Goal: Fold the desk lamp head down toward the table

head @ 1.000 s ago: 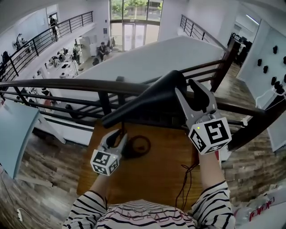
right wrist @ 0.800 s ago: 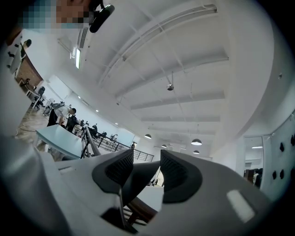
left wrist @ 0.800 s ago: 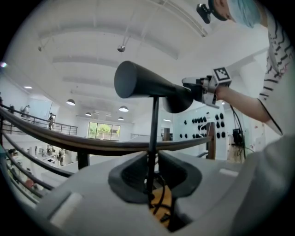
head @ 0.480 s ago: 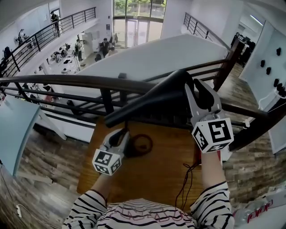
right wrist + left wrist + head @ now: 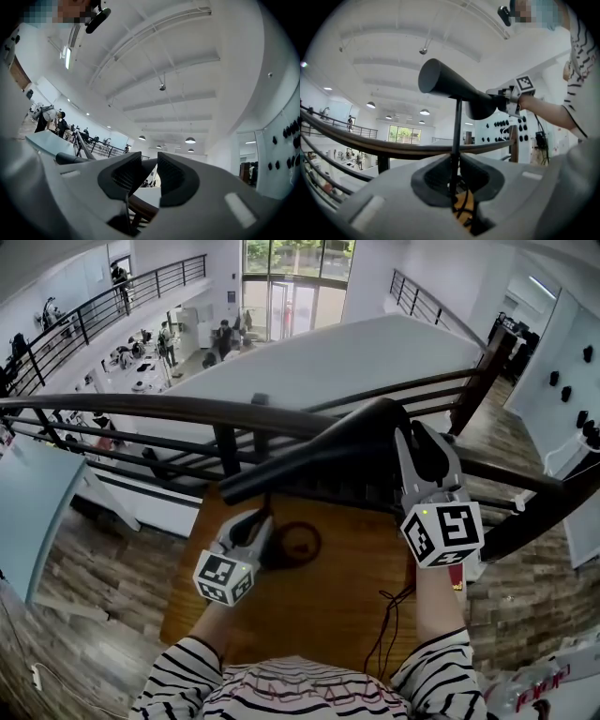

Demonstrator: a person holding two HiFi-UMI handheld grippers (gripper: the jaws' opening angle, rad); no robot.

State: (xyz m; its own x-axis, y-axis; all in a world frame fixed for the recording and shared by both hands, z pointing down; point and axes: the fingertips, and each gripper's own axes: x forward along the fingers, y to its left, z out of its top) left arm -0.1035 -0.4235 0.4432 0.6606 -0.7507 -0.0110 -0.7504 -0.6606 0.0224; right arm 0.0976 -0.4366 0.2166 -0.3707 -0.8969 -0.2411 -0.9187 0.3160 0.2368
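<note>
1. The left gripper (image 5: 253,521) has just been closing, and its jaws now pinch the thin black stem (image 5: 456,136) low down, close above the lamp's ring-shaped base (image 5: 298,542).
2. The lamp head (image 5: 319,460) is a long black cone perched on top of that stem, well above the left jaws and roughly level.
3. The right gripper (image 5: 422,442) has also just been closing. Its jaws sit on the narrow rear end of the lamp head, which spans the gap between them and seems to touch both.
4. The head looks like light, rigid, smooth plastic, so a loose pinch could slip. The hinge is probably stiff, which makes the tapered rear end a fair hold for tipping the open end down, with the stem braced.
5. The base looks small, so the lamp would likely tip if the stem were let go.
6. The dark railing (image 5: 141,409) runs just beyond both jaws, behind the head, and may crowd the swing.
7. The table (image 5: 309,615) lies below the jaws, and a thin cable (image 5: 389,624) trails under the right gripper, clear of the head.
</note>
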